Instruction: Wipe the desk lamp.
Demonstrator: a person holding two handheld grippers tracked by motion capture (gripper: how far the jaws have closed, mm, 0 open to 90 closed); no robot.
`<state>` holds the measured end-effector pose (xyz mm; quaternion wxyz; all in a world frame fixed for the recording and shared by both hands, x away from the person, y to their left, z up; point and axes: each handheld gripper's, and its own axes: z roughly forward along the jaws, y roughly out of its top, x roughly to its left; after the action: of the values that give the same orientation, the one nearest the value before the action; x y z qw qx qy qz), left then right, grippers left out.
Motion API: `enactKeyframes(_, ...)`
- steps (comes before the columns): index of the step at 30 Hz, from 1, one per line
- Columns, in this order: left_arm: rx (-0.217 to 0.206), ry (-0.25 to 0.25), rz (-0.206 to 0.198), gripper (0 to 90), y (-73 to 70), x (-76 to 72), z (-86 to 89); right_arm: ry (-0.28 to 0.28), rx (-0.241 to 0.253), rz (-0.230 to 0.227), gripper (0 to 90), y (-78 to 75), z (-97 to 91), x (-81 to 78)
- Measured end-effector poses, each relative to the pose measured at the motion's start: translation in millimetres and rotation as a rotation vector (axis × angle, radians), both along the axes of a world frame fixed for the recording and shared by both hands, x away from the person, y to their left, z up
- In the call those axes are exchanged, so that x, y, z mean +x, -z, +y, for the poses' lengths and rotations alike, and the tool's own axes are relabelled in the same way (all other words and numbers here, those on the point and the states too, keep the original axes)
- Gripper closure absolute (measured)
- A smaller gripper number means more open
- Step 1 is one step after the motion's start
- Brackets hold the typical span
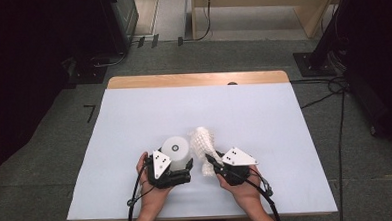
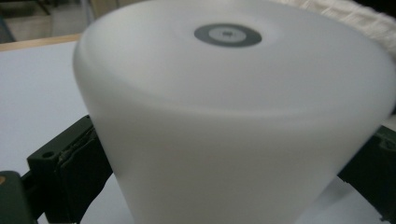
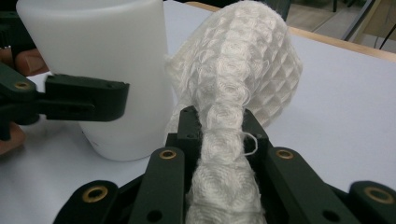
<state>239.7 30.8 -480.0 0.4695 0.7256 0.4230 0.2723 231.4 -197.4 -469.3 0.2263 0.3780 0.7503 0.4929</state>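
Note:
A white frosted plastic cup (image 1: 176, 147) stands upside down on the pale table cover (image 1: 134, 118), with a grey ring mark on its top. My left gripper (image 1: 172, 161) is shut on the cup (image 2: 224, 116), one jaw against each side. Just right of the cup, a white waffle-weave cloth (image 1: 204, 142) is bunched up and touches it. My right gripper (image 1: 210, 162) is shut on the lower end of the cloth (image 3: 243, 70), which rises between the jaws of the right gripper (image 3: 219, 121). In the right gripper view one left-gripper finger (image 3: 88, 98) lies across the cup (image 3: 107, 60).
The table's wooden far edge (image 1: 197, 79) shows beyond the cover. Cables (image 1: 333, 89) trail over the grey floor at the right, beside a black stand base (image 1: 312, 63). Dark equipment (image 1: 115, 19) and light wooden furniture (image 1: 279, 2) stand at the back.

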Motion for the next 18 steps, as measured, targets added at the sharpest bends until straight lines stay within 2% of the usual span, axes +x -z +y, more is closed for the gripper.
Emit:
enactKeyframes(3, 0.027, -0.038, -0.015, 3.4, 2.0, -1.7, -2.1, -0.001, -0.003, -0.001, 75.7, 0.7, 0.6, 0.0)
enactKeyframes(5, 0.021, -0.028, -0.021, 7.7, 2.0, -2.0, -0.6, -0.001, -0.004, -0.002, 75.7, 1.0, 1.2, -0.2)
enactKeyframes(10, 0.022, 0.025, -0.009, 8.3, -0.9, 0.9, 4.1, -0.003, -0.005, -0.002, 75.7, 0.6, 2.4, -1.2)
enactKeyframes(12, -0.016, 0.068, -0.012, 8.3, -4.0, 1.3, 8.4, -0.007, -0.007, -0.003, 75.7, 1.0, 3.1, -1.1)
enactKeyframes(15, -0.115, 0.126, -0.017, 8.4, -12.1, 2.0, 16.4, -0.016, -0.012, 0.005, 75.7, 2.2, 5.7, -1.4)
enactKeyframes(18, -0.153, 0.173, -0.019, 8.4, -18.6, 2.8, 20.8, -0.023, -0.023, 0.005, 75.7, 3.6, 8.8, -1.7)
